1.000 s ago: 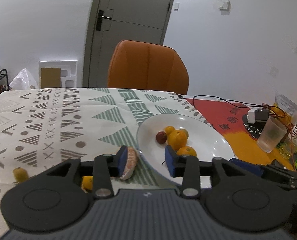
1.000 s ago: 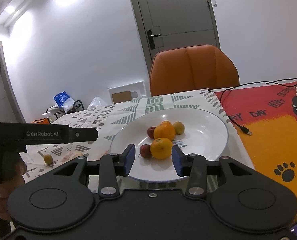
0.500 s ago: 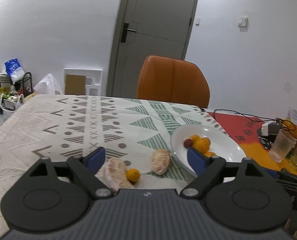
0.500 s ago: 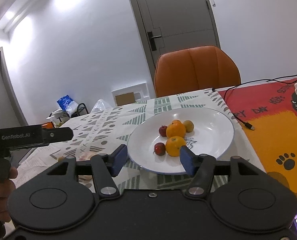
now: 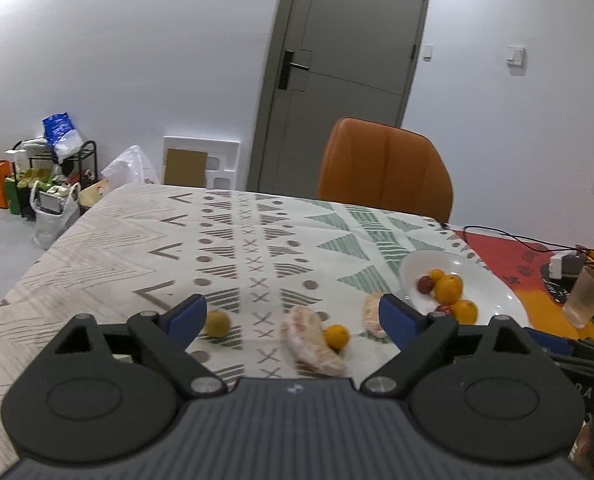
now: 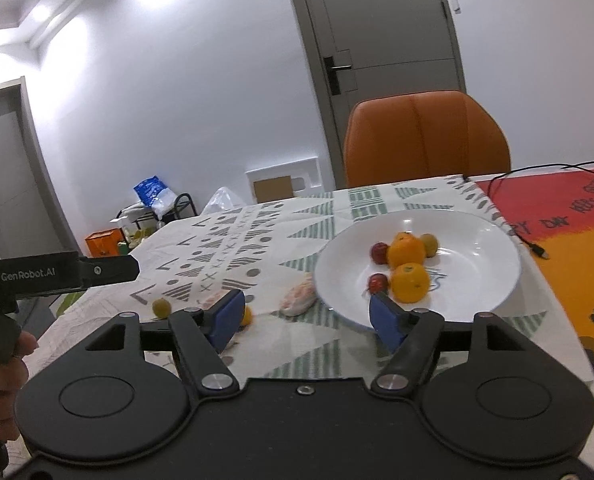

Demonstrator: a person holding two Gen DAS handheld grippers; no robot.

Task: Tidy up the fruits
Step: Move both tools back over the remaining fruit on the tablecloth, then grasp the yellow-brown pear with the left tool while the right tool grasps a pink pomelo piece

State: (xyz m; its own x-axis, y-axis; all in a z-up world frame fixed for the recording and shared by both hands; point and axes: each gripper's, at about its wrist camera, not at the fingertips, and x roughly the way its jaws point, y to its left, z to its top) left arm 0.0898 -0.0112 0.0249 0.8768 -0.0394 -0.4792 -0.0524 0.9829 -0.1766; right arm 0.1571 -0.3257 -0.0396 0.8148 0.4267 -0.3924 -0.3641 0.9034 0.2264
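On the tabletop (image 5: pixel 109 240), spread with a patterned cloth, a white plate (image 6: pixel 485 236) is set toward the right side, and in it are gathered two oranges, two small red fruits and a greenish one. Left of the plate, loose on the cloth, four pieces are left: two peeled pomelo segments (image 5: pixel 311 340), a small orange (image 5: pixel 336 336) touching the nearer segment, and a small yellow-green fruit (image 5: pixel 217 323) farthest left.

The left gripper (image 5: pixel 289 314) is held above the cloth with its jaws spread wide and nothing between them. The right gripper (image 6: pixel 305 312) is held likewise released and empty, near the plate's front rim.

The coming move is judged to turn on this: the nearer pomelo segment lies directly ahead of the left gripper, between its two blue pads, with its long axis running roughly along the line of sight, so a closing across the short width is favoured. The left gripper is the nearer one to all loose pieces; the plate lies to its right.
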